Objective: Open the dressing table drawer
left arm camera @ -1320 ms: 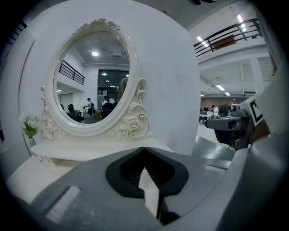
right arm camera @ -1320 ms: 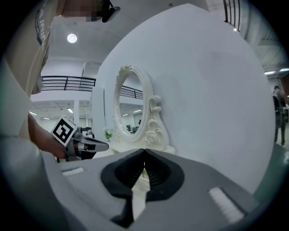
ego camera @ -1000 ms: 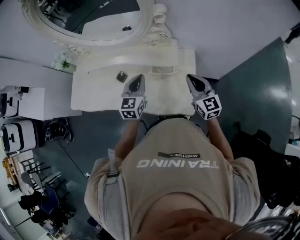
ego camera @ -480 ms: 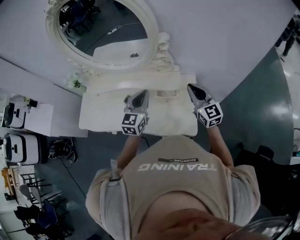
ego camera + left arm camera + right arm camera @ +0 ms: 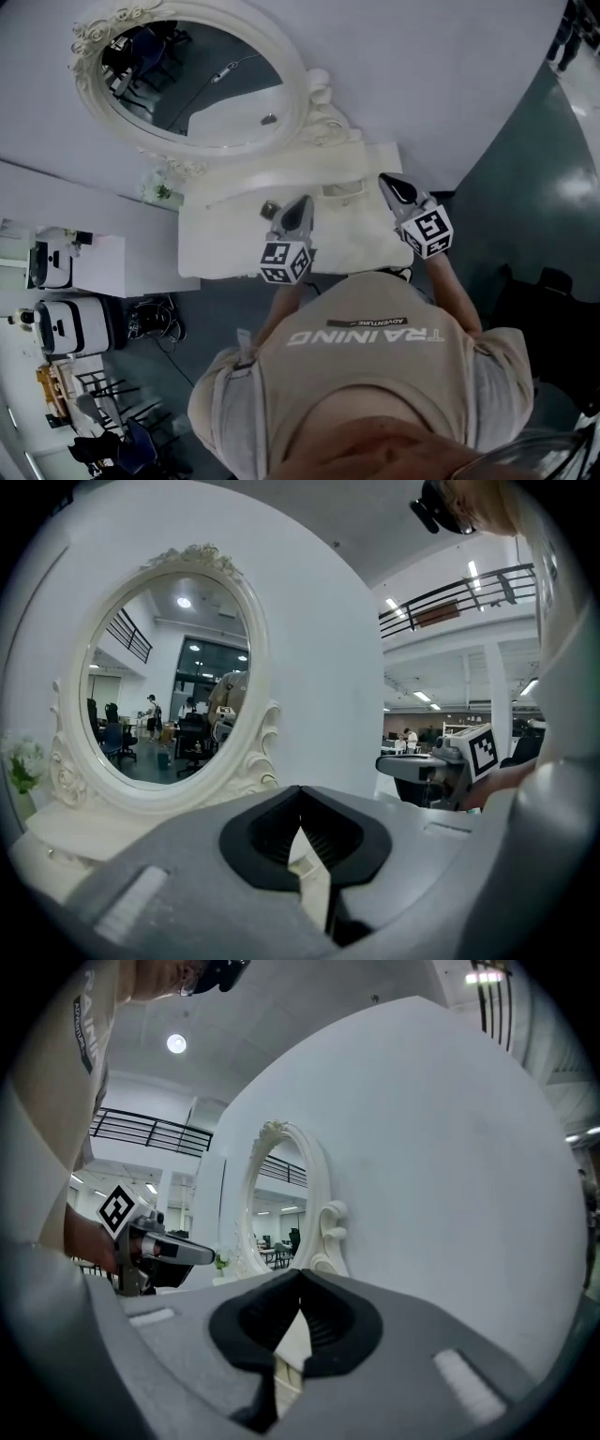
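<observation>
The white dressing table (image 5: 234,248) stands against the wall under an oval mirror (image 5: 187,84) in a carved frame. Its top is seen from above, so the front face is hidden; a small rectangular detail (image 5: 342,190) shows on the raised back ledge. My left gripper (image 5: 298,208) hovers over the middle of the top, shut and empty, next to a small dark object (image 5: 269,208). My right gripper (image 5: 392,186) hangs over the right end, also shut on nothing. In the left gripper view the left gripper (image 5: 300,789) faces the mirror (image 5: 169,677). The right gripper (image 5: 300,1274) points along the wall.
A small plant (image 5: 164,192) sits at the table's left end. White desks with machines (image 5: 61,323) stand to the left, chairs (image 5: 103,412) beyond them. Cables (image 5: 155,319) lie on the grey floor by the table. My torso fills the lower head view.
Both grippers have risen a little over the table top, still shut. The head view has shifted, so table and mirror now sit lower and further right in it.
</observation>
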The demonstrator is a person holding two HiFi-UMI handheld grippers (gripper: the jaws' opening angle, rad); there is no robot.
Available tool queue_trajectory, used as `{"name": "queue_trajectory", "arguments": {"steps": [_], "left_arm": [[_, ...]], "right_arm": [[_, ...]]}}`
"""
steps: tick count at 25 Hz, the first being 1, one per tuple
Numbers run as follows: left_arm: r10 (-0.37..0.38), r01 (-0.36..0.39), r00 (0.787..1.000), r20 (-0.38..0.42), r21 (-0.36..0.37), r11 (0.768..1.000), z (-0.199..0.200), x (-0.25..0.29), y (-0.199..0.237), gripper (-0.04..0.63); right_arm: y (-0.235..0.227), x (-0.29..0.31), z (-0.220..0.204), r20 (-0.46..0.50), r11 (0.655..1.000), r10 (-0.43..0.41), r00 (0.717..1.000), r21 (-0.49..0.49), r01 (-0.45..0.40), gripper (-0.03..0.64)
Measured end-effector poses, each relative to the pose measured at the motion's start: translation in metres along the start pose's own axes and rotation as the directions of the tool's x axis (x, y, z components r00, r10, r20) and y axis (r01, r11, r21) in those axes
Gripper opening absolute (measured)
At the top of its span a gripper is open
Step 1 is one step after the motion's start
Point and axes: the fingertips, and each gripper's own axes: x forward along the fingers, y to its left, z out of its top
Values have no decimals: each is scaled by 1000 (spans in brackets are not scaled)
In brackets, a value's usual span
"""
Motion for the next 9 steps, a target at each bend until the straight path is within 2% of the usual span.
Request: {"name": "queue_trajectory", "arguments": {"steps": [5, 9], "left_arm": [[-24, 25, 1000, -21, 43, 999, -11, 13, -7, 8], [-42, 41, 999, -7, -32, 999, -8, 32, -2, 8]], "right_arm": [[-10, -12, -13, -11, 999, -36, 999, -14, 36, 3], [-26, -14, -20, 2, 998, -64, 998, -13, 64, 3]]}}
